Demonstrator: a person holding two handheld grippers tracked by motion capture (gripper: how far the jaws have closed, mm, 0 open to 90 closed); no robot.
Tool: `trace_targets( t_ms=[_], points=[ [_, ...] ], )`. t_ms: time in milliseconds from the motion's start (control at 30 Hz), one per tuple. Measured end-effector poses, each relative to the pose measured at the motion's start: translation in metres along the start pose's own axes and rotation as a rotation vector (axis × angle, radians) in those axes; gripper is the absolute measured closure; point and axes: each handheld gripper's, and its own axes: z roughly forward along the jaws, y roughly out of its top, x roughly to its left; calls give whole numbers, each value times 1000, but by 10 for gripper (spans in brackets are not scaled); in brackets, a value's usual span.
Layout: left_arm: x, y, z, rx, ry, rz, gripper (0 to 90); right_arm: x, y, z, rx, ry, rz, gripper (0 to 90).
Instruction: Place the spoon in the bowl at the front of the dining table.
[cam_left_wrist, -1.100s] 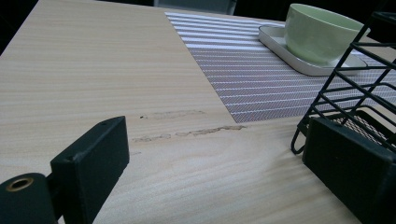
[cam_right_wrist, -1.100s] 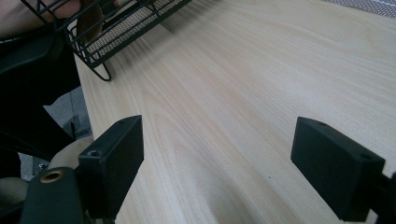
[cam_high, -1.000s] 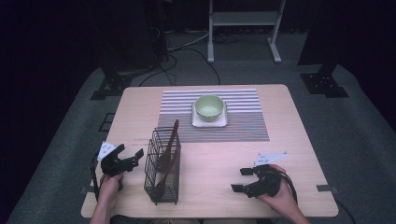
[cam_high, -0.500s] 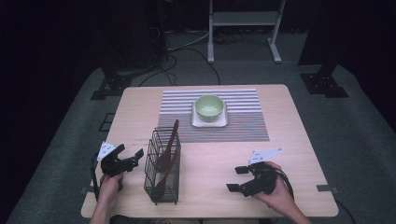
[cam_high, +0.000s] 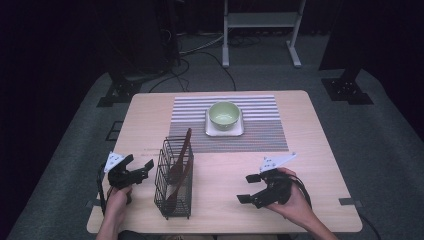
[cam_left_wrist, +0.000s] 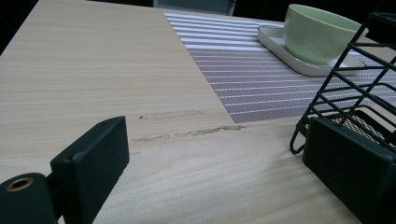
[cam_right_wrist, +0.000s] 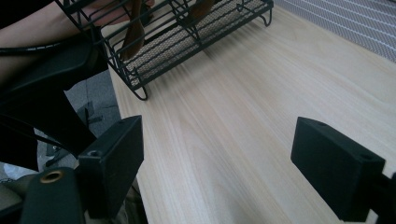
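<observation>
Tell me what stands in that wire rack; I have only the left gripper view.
Observer: A brown wooden utensil leans inside the wire rack, its handle poking above the rim.
Operator: Report the right gripper.
Observer: The right gripper is over the table near its front edge, to the right of the rack and apart from it, jaws open and holding nothing.
Operator: Check inside the bowl.
Observer: Seen from above, the green bowl looks empty.

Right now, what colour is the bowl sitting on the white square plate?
Pale green bowl, clearest in the left gripper view.
</observation>
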Motion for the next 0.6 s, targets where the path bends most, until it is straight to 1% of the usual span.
trace_targets(
  t_ms=[33, 233, 300, 600],
  points=[
    [0, 0, 0, 0, 0, 1, 64, 2, 5, -1, 4, 7, -7, 158],
    [0, 0, 0, 1, -1, 4, 64, 7, 15, -1, 11, 13, -23, 158],
    [0, 0, 0, 0, -1, 3, 64, 10, 21, -1, 14, 24, -33, 158],
    [0, 0, 0, 1, -1, 3, 64, 17, 35, 0, 21, 54, -41, 158]
  ],
)
